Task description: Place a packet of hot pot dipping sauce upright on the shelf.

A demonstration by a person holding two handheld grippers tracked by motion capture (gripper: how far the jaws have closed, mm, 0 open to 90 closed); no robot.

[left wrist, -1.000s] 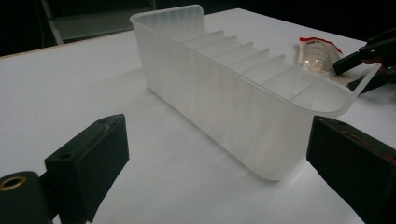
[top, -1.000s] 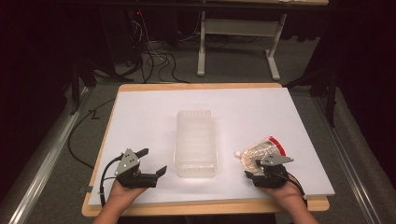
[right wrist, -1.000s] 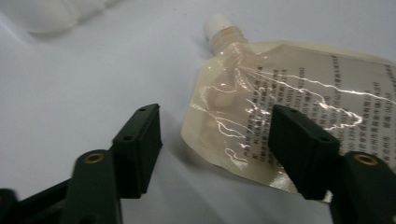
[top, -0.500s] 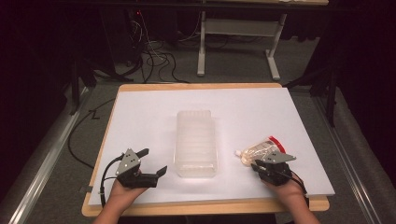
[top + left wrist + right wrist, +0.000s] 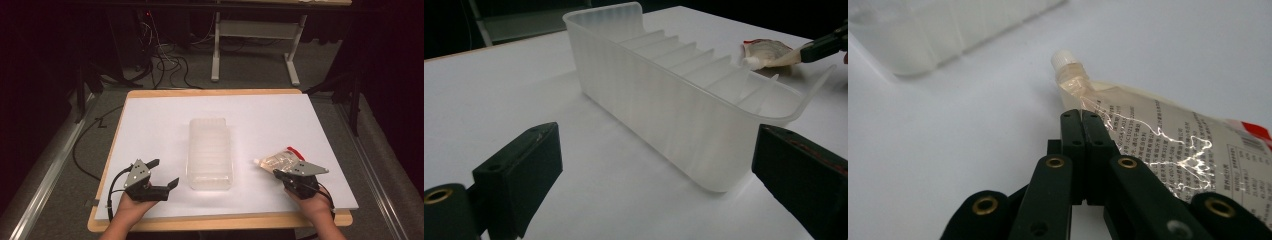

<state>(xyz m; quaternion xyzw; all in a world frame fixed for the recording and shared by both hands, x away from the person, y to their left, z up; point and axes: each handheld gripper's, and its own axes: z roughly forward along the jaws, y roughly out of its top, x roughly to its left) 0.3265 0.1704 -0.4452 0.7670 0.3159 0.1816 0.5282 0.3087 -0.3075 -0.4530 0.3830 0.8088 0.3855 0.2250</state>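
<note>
Left gripper point(image 5: 167, 173) open, resting near-left of the ribbed plastic tray point(image 5: 210, 150) at desk point(image 5: 150, 115) centre. Right gripper point(image 5: 1082, 117) clamped on the spouted pouch point(image 5: 1168, 145), right of tray.

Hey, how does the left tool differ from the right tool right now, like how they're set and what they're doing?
The left tool has its jaws spread wide and holds nothing; the right tool has its jaws pressed together, pinching an edge of the spouted pouch. The left tool sits beside the near end of the clear ribbed tray, apart from it; the right tool touches the pouch, near its white cap. Both are hand-held, low over the white table.
</note>
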